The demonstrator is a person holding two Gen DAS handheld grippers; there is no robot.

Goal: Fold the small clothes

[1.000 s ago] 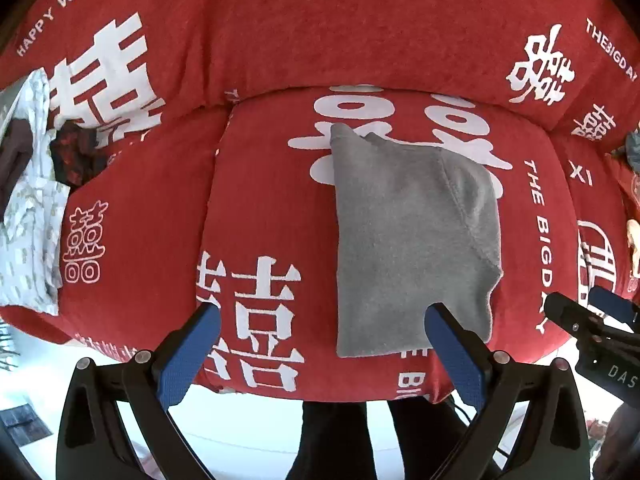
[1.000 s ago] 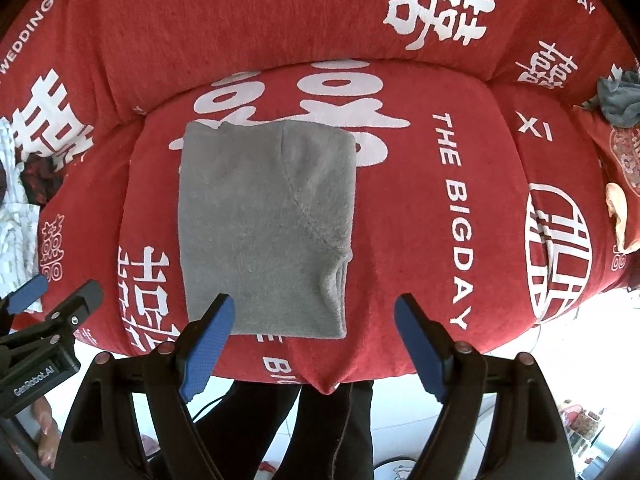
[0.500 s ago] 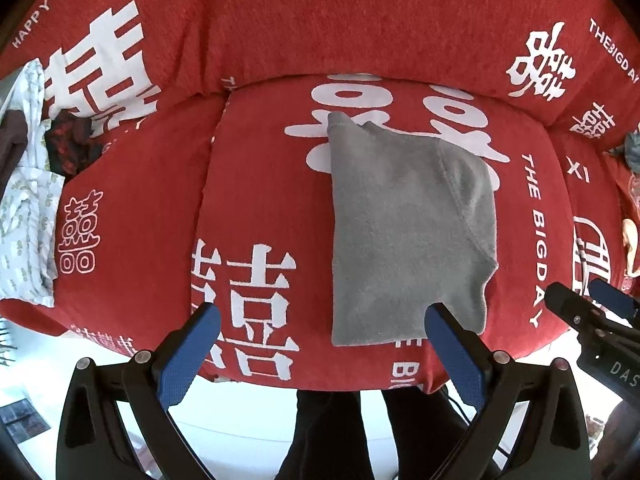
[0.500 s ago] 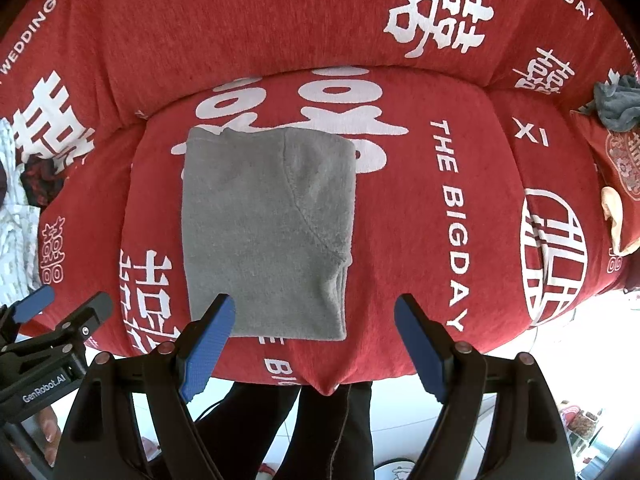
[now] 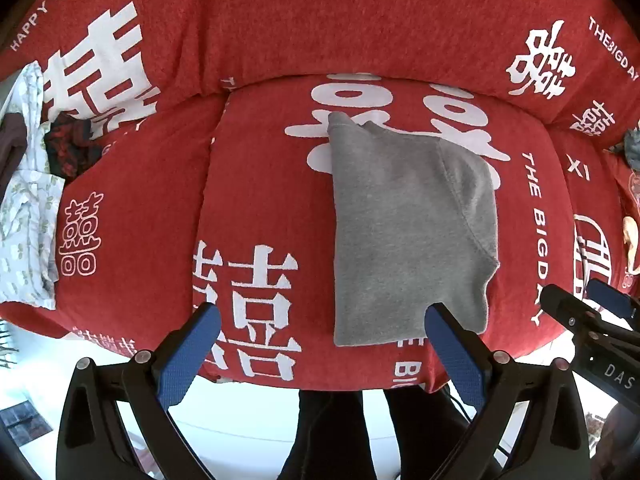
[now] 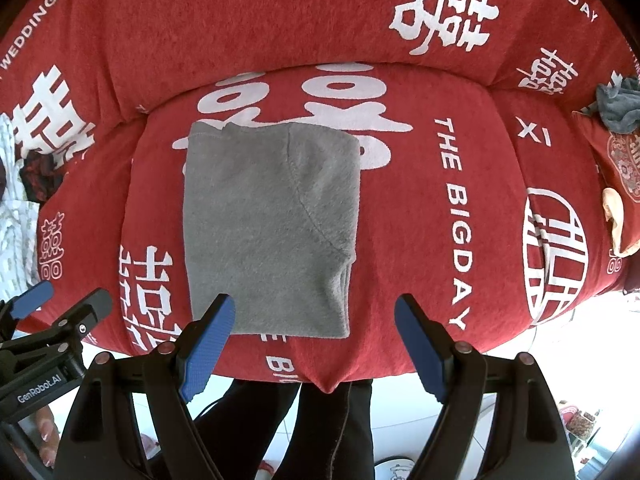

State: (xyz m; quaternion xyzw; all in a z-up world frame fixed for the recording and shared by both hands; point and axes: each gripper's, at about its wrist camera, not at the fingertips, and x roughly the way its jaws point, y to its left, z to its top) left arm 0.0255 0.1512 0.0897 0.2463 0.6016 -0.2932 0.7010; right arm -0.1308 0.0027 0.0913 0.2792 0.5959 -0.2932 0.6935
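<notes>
A grey knit garment (image 5: 412,236) (image 6: 268,224) lies folded into a flat rectangle on the red sofa seat cushion (image 5: 264,184) (image 6: 416,216), its lower edge near the cushion's front. My left gripper (image 5: 320,316) hangs above the front edge, pointing down, open and empty; its right finger overlaps the garment's lower right part in the picture. My right gripper (image 6: 316,308) is also open and empty, its left finger over the garment's lower left corner. Each gripper shows at the edge of the other's view.
White patterned and dark clothes (image 5: 28,184) are piled at the sofa's left end. A crumpled grey cloth (image 6: 618,106) and a red cushion (image 6: 624,168) sit at the right end. A person's dark trousers (image 6: 288,428) stand on the white floor below the seat.
None beyond a slight drift of the sofa in both views; the garment lies as before and both grippers stay open.
</notes>
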